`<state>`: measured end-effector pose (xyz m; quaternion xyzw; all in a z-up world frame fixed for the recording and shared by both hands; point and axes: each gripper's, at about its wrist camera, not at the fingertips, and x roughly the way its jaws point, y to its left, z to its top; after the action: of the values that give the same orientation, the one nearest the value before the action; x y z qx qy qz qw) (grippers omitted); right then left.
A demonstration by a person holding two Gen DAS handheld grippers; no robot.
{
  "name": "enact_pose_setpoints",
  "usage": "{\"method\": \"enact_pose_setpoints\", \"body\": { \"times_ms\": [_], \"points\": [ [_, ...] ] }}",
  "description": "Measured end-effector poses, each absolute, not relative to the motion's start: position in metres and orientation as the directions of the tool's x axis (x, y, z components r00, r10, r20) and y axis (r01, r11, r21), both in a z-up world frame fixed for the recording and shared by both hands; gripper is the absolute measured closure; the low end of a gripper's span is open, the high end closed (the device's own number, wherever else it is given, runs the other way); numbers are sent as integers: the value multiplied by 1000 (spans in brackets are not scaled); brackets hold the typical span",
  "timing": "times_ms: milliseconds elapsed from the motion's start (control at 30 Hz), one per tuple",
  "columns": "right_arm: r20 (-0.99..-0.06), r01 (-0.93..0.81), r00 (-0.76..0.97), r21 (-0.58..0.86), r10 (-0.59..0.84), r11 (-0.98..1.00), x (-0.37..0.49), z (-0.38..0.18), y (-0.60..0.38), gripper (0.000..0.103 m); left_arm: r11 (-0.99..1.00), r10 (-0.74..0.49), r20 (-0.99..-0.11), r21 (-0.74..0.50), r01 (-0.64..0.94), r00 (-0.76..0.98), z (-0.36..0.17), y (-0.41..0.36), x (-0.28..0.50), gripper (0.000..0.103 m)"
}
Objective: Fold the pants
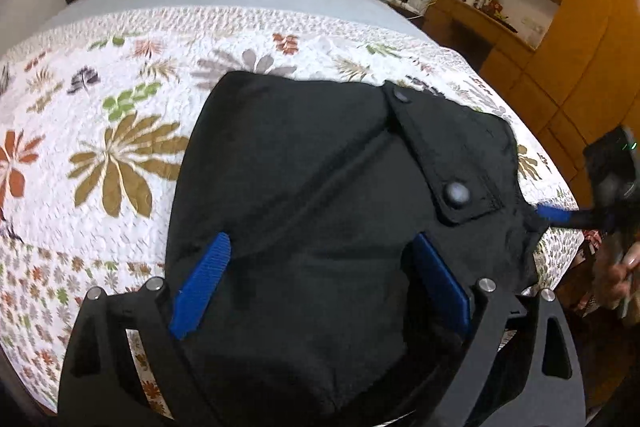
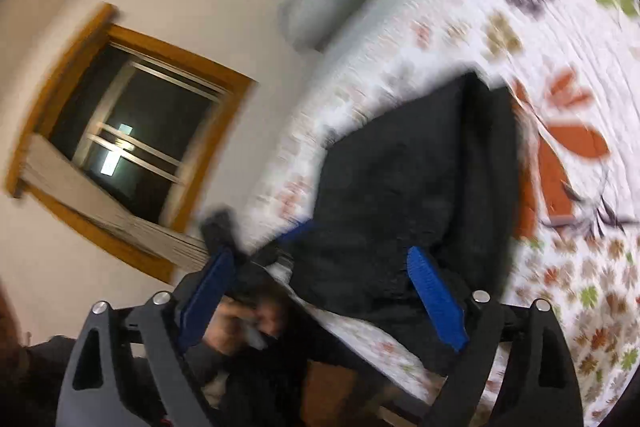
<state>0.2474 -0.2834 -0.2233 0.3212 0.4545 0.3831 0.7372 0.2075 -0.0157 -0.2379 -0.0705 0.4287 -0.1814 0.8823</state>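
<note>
Lying bunched at the lower centre of the left wrist frame, the black pants (image 1: pixel 320 187) rest on the floral quilt (image 1: pixel 120 107) of the bed. The left tool (image 1: pixel 320 267) hovers over them spread wide, gripping nothing. The right tool (image 2: pixel 324 287) is wide too, empty, at the cloth's edge. The fabric looks soft, limp and fairly thick; the buttoned flap (image 1: pixel 440 163) suggests gripping seams or hems instead.

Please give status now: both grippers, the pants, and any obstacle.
Left gripper open over black pants. Right gripper open, at pants' edge. Pants bunched on floral quilt, not yet flat. Nothing in the way.
</note>
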Motion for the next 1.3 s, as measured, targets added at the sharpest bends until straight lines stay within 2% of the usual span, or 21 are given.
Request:
{"method": "enact_pose_setpoints", "body": {
  "times_ms": [33, 67, 267, 367, 467, 533, 633, 700, 767, 833, 933, 1000, 1033, 1133, 1267, 1300],
  "points": [
    [-477, -242, 285, 804, 832, 543, 249, -232, -283, 18, 923, -382, -740, -283, 259, 554, -242, -16, 210, 11],
    [-480, -227, 280, 808, 831, 544, 249, -235, -284, 19, 925, -379, -742, -282, 256, 552, -244, -16, 211, 11],
    [-365, -307, 371, 820, 854, 484, 273, -180, -287, 16, 915, -402, -724, -323, 240, 561, -232, -7, 208, 11],
    [-322, -325, 358, 837, 877, 440, 302, -174, -274, 15, 912, -408, -703, -343, 225, 583, -222, 2, 205, 10],
    [-386, -246, 338, 844, 858, 477, 337, -201, -264, 17, 908, -410, -672, -362, 210, 616, -212, 16, 199, 10],
    [-433, -193, 327, 839, 840, 508, 353, -227, -265, 23, 898, -424, -656, -395, 195, 625, -209, 30, 199, 10],
    [-443, -172, 312, 843, 840, 509, 360, -244, -269, 25, 884, -437, -650, -437, 164, 622, -212, 49, 204, 9],
    [-418, -172, 324, 856, 849, 488, 355, -240, -274, 24, 862, -456, -642, -490, 129, 616, -216, 64, 209, 9],
    [-368, -178, 361, 875, 857, 451, 341, -228, -283, 17, 828, -490, -621, -550, 105, 613, -219, 78, 212, 9],
    [-296, -208, 376, 897, 878, 391, 318, -219, -286, 16, 814, -503, -612, -572, 97, 610, -220, 84, 212, 9],
    [-250, -237, 355, 908, 901, 345, 282, -216, -281, 15, 812, -506, -624, -578, 83, 595, -225, 87, 211, 9],
    [-273, -231, 337, 904, 901, 360, 269, -222, -280, 15, 805, -516, -631, -589, 76, 579, -228, 89, 211, 9],
    [-325, -205, 336, 891, 884, 405, 264, -235, -279, 17, 800, -524, -632, -596, 75, 571, -229, 90, 211, 9],
    [-341, -142, 333, 904, 879, 404, 265, -253, -284, 23, 774, -560, -631, -629, 69, 536, -231, 94, 217, 9],
    [-330, -155, 369, 900, 869, 408, 255, -225, -296, 4, 742, -604, -629, -668, 58, 489, -232, 105, 229, 9],
    [-327, -157, 371, 900, 869, 406, 255, -223, -299, 3, 731, -618, -627, -680, 54, 474, -232, 108, 232, 9]
  ]
}}
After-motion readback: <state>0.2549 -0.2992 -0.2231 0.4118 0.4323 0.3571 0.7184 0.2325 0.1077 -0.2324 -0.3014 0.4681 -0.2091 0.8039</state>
